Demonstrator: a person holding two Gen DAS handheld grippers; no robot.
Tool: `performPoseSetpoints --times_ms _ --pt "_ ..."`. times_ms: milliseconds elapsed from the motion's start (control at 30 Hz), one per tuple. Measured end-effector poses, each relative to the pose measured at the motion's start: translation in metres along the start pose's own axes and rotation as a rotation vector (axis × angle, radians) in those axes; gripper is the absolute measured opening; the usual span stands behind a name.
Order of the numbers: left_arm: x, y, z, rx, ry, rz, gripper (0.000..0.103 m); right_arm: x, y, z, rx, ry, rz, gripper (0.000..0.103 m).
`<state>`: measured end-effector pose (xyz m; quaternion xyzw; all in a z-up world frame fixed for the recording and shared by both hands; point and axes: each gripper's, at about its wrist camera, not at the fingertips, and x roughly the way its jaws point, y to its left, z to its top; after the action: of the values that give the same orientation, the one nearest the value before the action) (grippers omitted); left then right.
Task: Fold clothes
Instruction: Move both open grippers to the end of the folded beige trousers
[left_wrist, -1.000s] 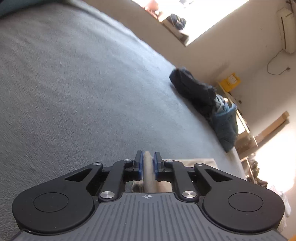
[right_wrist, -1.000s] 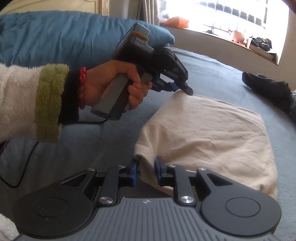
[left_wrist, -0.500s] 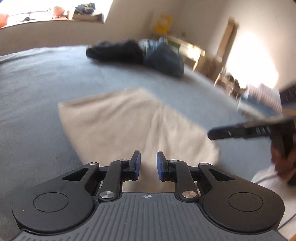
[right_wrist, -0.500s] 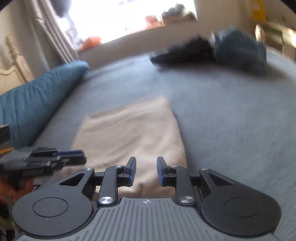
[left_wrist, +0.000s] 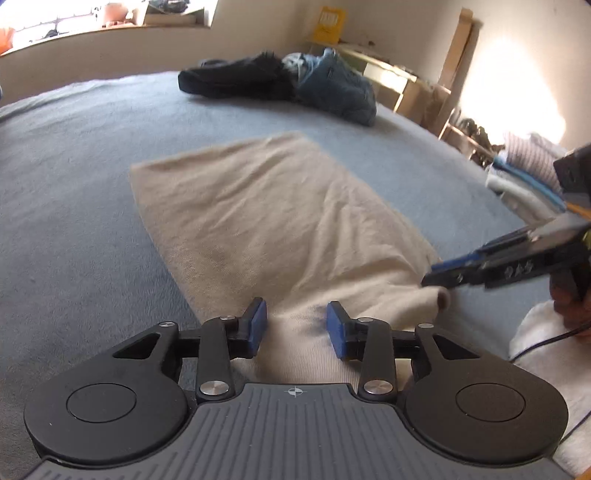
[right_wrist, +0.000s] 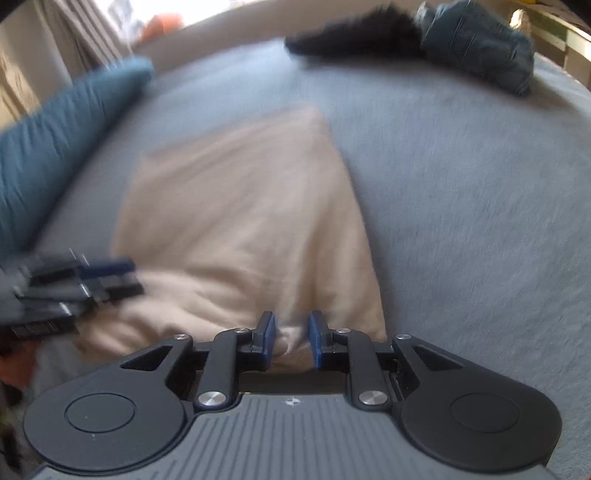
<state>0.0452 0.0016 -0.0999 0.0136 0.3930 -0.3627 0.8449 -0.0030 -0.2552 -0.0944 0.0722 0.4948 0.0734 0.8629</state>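
Fingers (left_wrist: 258, 325) of the left gripper (left_wrist: 296, 325) are spread, having just been opening, with the near edge of the cloth (left_wrist: 266, 221) loose between them. Those of the right gripper (right_wrist: 291, 339), closed somewhat further, stand apart over a bunched fold, unpinched. On the bed (left_wrist: 74, 184) the cloth is laid, its long axis running away from both grippers, equally near.
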Motion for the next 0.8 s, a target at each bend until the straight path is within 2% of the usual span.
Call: performPoseSetpoints --times_ms 133,267,367,467,533,600,700,800 --pt "-0.013 0.002 0.007 -0.033 -0.041 0.007 0.036 -0.031 0.010 0.016 -0.081 -0.065 -0.041 0.022" --pt "-0.014 0.001 0.016 -0.090 -0.043 -0.028 0.040 -0.054 0.009 0.048 -0.074 -0.171 -0.037 0.022" --pt "0.002 -0.009 0.015 -0.073 -0.002 -0.010 0.040 -0.031 0.008 0.073 -0.074 -0.207 -0.035 0.022" --pt "0.011 -0.019 0.005 -0.008 -0.003 0.033 0.040 0.026 0.000 0.073 -0.044 -0.118 -0.040 0.022" --pt "0.009 -0.019 0.003 0.002 -0.010 0.031 0.040 0.054 -0.005 0.067 -0.024 -0.059 -0.040 0.021" --pt "0.008 -0.016 0.002 0.009 -0.008 0.024 0.040 0.039 -0.001 0.076 -0.033 -0.062 -0.040 0.022" --pt "0.008 -0.013 0.002 0.010 -0.009 0.012 0.040 0.019 0.003 0.099 -0.025 -0.127 0.004 0.022" --pt "0.008 -0.012 0.001 0.010 -0.013 0.008 0.040 0.028 0.008 0.130 -0.030 -0.177 0.008 0.022"
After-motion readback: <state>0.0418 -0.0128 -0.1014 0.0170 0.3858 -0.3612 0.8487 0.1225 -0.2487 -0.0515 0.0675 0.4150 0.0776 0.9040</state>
